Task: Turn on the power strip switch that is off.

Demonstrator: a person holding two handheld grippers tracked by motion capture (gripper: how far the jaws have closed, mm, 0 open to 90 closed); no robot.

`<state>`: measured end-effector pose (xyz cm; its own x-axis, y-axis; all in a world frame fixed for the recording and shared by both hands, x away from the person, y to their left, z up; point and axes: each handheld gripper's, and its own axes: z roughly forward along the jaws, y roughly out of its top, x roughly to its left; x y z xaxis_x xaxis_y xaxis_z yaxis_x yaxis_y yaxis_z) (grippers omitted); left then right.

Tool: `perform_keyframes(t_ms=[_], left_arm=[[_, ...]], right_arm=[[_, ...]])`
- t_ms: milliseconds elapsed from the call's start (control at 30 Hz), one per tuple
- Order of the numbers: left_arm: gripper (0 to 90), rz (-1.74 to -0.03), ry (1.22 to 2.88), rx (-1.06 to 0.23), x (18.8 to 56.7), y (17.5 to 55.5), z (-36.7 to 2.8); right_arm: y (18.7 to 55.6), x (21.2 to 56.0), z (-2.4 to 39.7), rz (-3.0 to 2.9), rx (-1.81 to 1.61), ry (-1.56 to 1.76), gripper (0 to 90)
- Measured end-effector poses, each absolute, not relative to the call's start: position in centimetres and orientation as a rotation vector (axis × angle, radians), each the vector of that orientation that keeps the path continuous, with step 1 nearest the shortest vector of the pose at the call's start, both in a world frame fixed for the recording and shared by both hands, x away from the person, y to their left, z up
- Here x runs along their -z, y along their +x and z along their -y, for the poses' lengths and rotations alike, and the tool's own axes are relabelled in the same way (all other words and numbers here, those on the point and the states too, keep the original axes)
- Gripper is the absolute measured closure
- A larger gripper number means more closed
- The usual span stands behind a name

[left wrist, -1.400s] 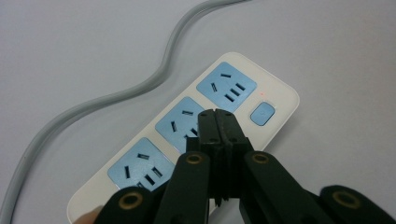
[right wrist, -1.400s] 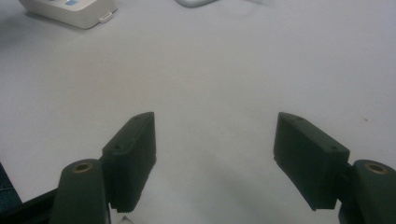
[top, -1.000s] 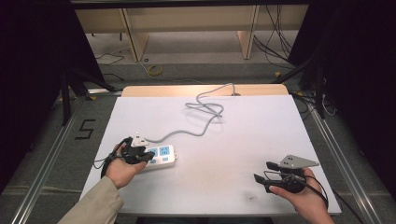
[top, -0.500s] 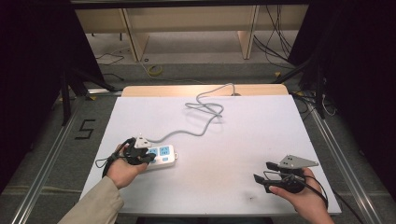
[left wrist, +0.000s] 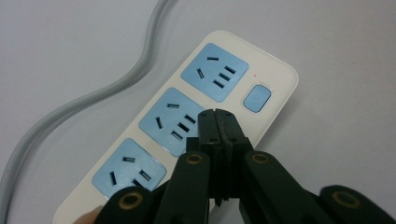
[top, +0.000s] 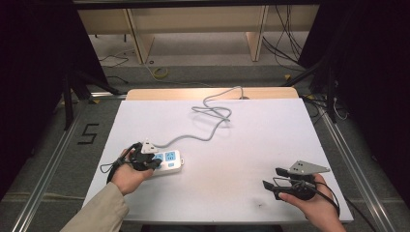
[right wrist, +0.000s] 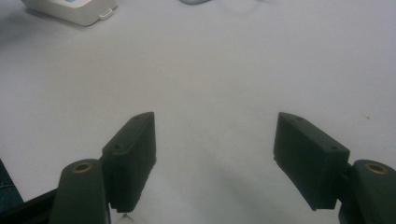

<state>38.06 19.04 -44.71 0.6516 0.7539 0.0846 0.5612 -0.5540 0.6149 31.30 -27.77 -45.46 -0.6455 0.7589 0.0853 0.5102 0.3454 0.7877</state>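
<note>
A white power strip (top: 170,162) with three blue sockets lies at the front left of the white table (top: 261,130). In the left gripper view the power strip (left wrist: 224,70) runs diagonally, with a blue switch (left wrist: 257,97) beside its far socket. My left gripper (left wrist: 217,116) is shut with nothing between its jaws, and its tips sit over the middle socket. From above, the left gripper (top: 151,163) covers the strip's left end. At the front right, my right gripper (top: 271,179) is held open above bare table. The right gripper (right wrist: 215,140) has an empty gap between its jaws.
The strip's grey cable (top: 212,116) loops across the middle of the table and drops over the far edge. In the left gripper view the cable (left wrist: 116,86) curves past the strip's left side. A corner of the power strip (right wrist: 74,11) shows far ahead of the right gripper.
The left gripper has edged slightly right over the power strip. The right gripper has stayed still.
</note>
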Motion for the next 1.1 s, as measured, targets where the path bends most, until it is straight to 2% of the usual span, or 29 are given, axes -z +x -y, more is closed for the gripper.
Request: perform_keyframes(t_ms=[1100], left_arm=[[90.0, -1.035, 2.355, -0.434, 44.80, 38.74, -18.83]], right_arm=[[31.30, 45.47, 27.76, -2.314, -1.196, 1.138, 30.3]])
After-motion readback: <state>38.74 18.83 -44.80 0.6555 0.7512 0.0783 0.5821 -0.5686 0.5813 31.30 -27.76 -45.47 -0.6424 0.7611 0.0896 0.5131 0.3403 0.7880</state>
